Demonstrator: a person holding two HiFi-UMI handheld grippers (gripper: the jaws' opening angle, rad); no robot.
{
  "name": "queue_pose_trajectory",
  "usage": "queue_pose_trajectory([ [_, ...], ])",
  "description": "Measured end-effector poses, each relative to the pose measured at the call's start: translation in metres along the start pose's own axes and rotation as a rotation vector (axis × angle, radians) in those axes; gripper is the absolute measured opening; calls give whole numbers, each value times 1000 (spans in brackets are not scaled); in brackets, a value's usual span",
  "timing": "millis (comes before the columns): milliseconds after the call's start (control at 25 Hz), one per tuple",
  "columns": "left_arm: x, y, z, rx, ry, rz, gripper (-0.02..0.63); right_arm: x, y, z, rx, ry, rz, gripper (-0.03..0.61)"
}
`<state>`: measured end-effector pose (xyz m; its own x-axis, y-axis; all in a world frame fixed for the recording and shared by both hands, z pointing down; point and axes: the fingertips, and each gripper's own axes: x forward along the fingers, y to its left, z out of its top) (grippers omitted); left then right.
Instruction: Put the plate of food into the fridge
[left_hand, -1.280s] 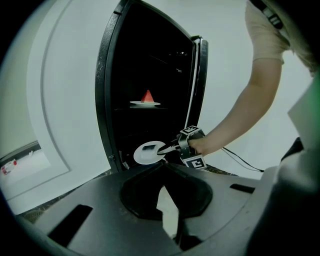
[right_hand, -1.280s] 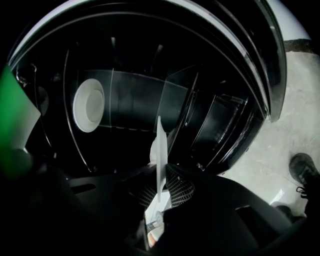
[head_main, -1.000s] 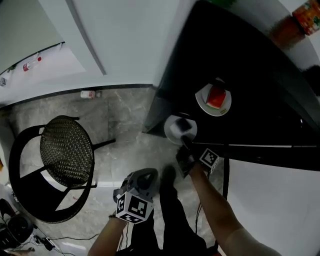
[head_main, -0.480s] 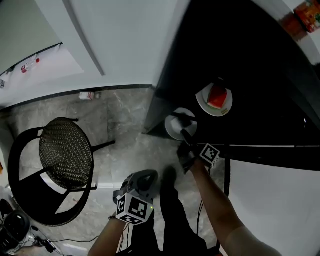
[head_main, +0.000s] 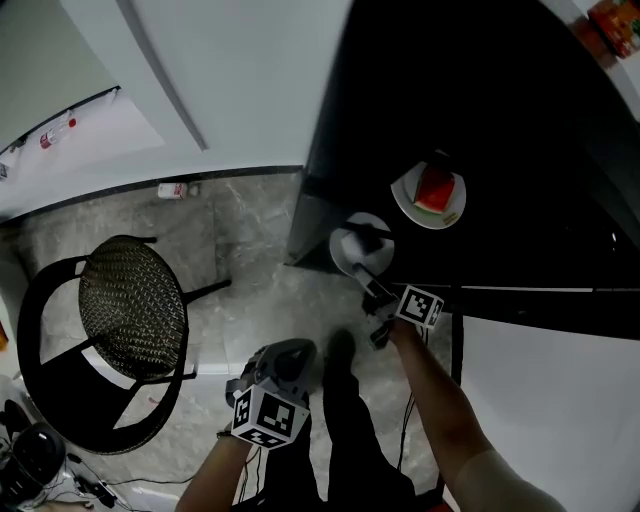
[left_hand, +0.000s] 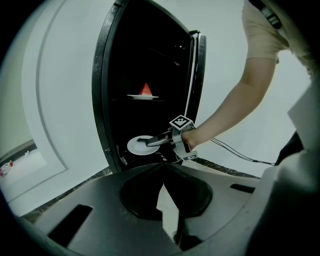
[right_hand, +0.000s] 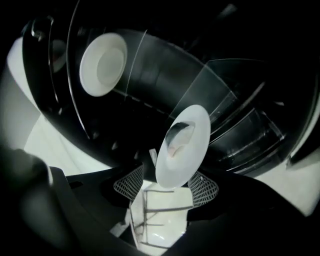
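Observation:
A white plate (head_main: 358, 252) with a dim bit of food lies on the lower shelf of the open black fridge (head_main: 500, 150). My right gripper (head_main: 370, 284) reaches to its near rim. Its jaws have just been opening, and in the right gripper view the plate (right_hand: 183, 145) sits between the mesh pads (right_hand: 129, 184), which stand apart from it. From the left gripper view the same plate (left_hand: 140, 145) and the right gripper (left_hand: 152, 142) show at the fridge mouth. My left gripper (head_main: 272, 392) hangs low over the floor, shut and empty.
A second plate with a watermelon slice (head_main: 430, 194) sits on the shelf above, also visible from below (right_hand: 102, 64). A black wicker chair (head_main: 130, 300) stands on the left. A small bottle (head_main: 175, 188) lies by the wall. The white fridge door (head_main: 540, 390) stands open at the right.
The right gripper has rolled and its jaws have opened off the plate's rim, drawing back slightly. The plate stays on the lower shelf. The left gripper has not moved.

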<state>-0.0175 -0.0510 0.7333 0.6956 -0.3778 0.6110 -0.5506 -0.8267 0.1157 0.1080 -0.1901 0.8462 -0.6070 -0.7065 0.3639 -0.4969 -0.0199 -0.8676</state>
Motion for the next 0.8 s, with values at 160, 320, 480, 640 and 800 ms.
queue_pose_trajectory([
  [160,0,1,-1,1,2,-3,9,3,-1,-6,-157,88,-38,257],
  [320,2,-1,-2,-2,3,-8,9,7,-10,-24,-353,245,-114,267],
  [480,4,-3,-4,-6,6,-12,9,9,-16,-28,-464,303,-172,265],
  [640,4,-2,-6,-13,6,-12,9,11,-21,-29,-534,328,-220,265],
  [800,5,-1,-8,-19,7,-8,9,13,-25,-25,-532,312,-260,264],
])
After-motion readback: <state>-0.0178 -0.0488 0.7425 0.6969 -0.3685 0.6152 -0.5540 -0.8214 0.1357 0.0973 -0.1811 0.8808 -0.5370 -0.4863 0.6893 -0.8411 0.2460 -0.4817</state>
